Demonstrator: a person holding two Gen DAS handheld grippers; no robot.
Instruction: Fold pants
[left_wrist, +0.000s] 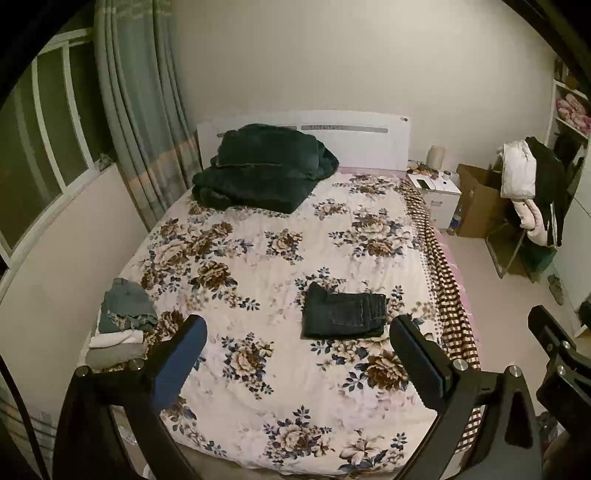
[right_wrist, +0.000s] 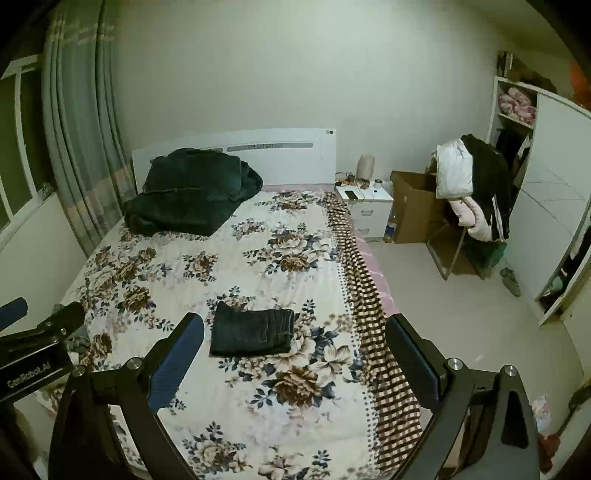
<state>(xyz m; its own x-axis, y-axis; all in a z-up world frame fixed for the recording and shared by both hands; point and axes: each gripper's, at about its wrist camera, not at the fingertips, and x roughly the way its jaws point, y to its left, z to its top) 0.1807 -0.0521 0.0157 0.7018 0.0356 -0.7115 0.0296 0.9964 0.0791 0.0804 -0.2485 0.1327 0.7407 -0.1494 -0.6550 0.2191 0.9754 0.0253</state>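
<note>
On the near half of the bed (left_wrist: 258, 398), toward its right side, the dark pants (left_wrist: 343, 312) lie as a compact folded rectangle, flat on the floral cover. Both pairs of tongs hang above the near end of the bed, well apart from the cloth: the left tongs (left_wrist: 295, 365) are spread wide and hold nothing, and the right tongs (right_wrist: 295, 363) likewise stand spread and empty. By the look of it the folding is done or nearly so; what may remain is to carry the bundle to the stack of folded clothes (left_wrist: 122, 328) at the near left edge. That would call for a grip under both short ends so the layers do not slip open. Bare cover lies all round the pants. The right bed edge, with its checked blanket (right_wrist: 369, 332), runs close beside them; a dark green blanket (left_wrist: 258, 166) sits far off by the headboard.
</note>
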